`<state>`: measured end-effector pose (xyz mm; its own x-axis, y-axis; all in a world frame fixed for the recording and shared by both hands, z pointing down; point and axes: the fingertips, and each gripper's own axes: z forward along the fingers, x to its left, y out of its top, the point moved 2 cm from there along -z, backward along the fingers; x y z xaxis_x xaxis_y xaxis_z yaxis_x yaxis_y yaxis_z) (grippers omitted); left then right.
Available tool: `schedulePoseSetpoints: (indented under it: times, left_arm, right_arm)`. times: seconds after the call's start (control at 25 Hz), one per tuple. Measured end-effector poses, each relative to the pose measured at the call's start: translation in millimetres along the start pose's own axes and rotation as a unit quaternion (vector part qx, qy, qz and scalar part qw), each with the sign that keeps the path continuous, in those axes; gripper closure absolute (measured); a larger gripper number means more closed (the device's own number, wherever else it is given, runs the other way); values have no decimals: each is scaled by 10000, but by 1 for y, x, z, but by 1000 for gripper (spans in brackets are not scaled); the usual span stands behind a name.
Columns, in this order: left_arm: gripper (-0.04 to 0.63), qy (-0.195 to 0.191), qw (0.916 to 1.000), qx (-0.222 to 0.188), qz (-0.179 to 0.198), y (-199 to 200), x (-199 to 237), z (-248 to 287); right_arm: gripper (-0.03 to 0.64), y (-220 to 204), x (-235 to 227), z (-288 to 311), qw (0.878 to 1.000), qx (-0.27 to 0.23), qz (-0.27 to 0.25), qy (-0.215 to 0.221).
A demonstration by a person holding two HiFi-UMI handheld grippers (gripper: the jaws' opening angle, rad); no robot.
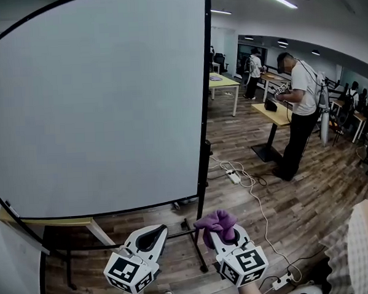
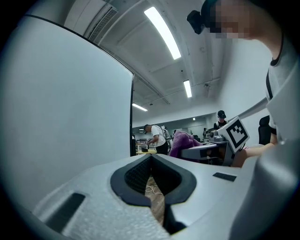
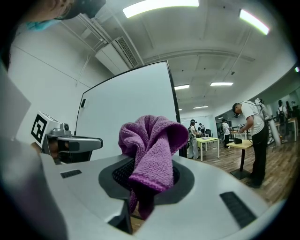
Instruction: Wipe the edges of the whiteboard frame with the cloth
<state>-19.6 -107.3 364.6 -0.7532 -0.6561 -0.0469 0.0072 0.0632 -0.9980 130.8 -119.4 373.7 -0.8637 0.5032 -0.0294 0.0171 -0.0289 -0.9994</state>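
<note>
While left tongs (image 2: 157, 206) sit closed and empty, right tongs (image 3: 140, 208) clamp purple cloth (image 3: 151, 147).

The whiteboard (image 1: 95, 105) fills the left and centre ahead, with its frame (image 1: 205, 111) rising at its right side. Below its lower edge sit the left gripper (image 1: 151, 239) and, just right of it, the right gripper (image 1: 228, 234) with the cloth (image 1: 216, 221) between its jaws. Well behind, at the right, a person (image 1: 299, 100) stands at a desk (image 1: 273, 113)

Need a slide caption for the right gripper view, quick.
Right tongs clamp the purple cloth, not yet touching the whiteboard ahead.
</note>
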Motion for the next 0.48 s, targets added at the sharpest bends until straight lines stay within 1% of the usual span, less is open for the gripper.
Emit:
schedulePoseSetpoints:
  times: [0.28, 0.48]
  left_arm:
    - [578, -262, 9996, 61, -57, -2, 24, 22]
    - [578, -499, 9983, 123, -277, -5, 36, 34]
  right_arm:
    - [548, 0, -5, 26, 9998, -32, -12, -196]
    - [548, 3, -7, 40, 9994, -54, -18, -335]
